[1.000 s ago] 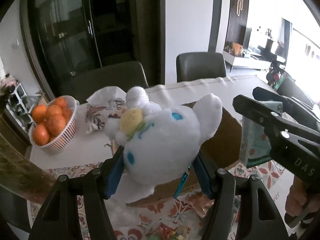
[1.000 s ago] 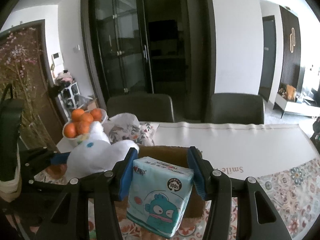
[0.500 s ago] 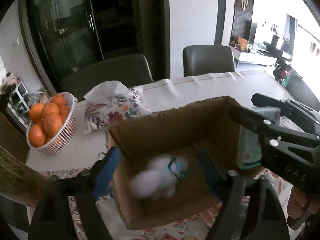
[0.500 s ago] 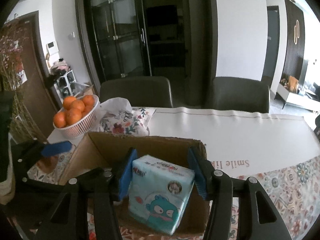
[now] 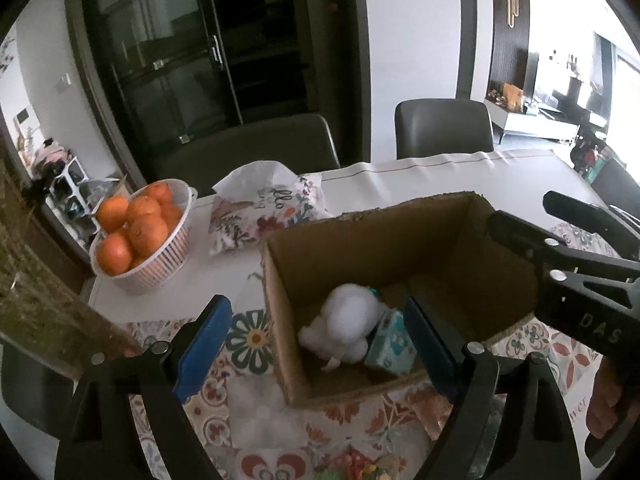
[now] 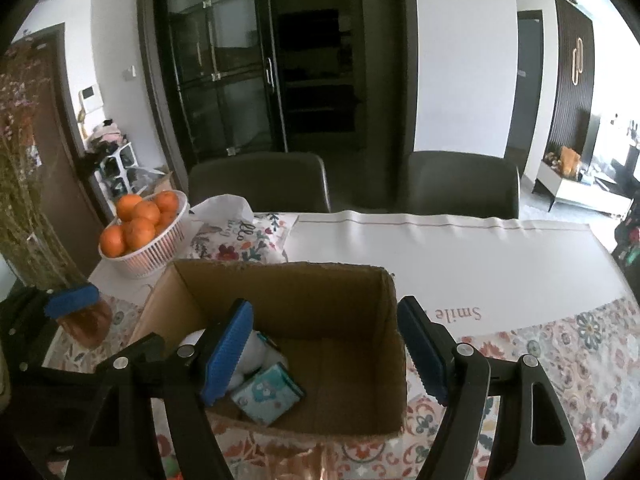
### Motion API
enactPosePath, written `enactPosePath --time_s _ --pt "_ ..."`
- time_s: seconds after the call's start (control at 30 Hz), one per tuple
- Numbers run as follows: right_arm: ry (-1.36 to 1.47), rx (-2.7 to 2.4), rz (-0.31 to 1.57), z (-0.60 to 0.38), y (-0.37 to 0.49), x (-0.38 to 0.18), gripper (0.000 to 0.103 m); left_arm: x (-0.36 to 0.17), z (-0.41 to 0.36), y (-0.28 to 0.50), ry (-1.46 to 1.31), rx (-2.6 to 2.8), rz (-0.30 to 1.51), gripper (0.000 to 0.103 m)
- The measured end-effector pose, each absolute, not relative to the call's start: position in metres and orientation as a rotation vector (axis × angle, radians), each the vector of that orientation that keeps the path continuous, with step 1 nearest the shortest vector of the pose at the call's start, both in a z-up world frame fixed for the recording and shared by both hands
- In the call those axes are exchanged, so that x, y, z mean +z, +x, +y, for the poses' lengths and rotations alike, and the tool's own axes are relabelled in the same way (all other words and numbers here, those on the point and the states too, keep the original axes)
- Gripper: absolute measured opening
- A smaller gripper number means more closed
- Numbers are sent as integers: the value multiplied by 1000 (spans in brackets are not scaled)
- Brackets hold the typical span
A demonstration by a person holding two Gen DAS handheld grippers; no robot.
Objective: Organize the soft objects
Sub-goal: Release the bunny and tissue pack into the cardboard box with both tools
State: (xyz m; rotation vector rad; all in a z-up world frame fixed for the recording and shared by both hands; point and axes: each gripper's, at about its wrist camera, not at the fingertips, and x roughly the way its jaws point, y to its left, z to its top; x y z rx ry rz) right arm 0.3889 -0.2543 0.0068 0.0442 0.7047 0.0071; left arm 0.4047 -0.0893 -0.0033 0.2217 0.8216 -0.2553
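An open cardboard box (image 5: 360, 236) (image 6: 280, 280) stands on the table. Inside it lie a white plush toy (image 5: 346, 326) (image 6: 256, 350) and a teal tissue pack (image 5: 390, 344) (image 6: 266, 392), side by side on the box floor. My left gripper (image 5: 318, 350) is open and empty, above the box's near left side. My right gripper (image 6: 324, 350) is open and empty, above the box's near edge. The right gripper's black body shows in the left wrist view (image 5: 580, 280) at the right.
A white basket of oranges (image 5: 138, 236) (image 6: 140, 228) stands at the back left. A floral tissue pouch (image 5: 268, 208) (image 6: 240, 236) lies behind the box. Two dark chairs (image 6: 460, 184) stand beyond the table. Dried flowers (image 6: 24, 184) stand at far left.
My left gripper opened and the plush toy dropped into the box. My right gripper opened and the tissue pack dropped in beside it. Both grippers now hang empty above the box.
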Motion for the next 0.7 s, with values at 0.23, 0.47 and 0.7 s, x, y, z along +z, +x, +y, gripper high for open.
enactPosePath --time_s 0.23,0.47,0.7 --pt "29 -12 702 -248 363 19 76 5 -78 378 195 -232 833 88" --pt "48 1 736 -242 336 18 76 13 -70 349 196 -226 833 88" --pt "81 5 812 -238 314 4 76 12 -64 322 225 -223 853 89"
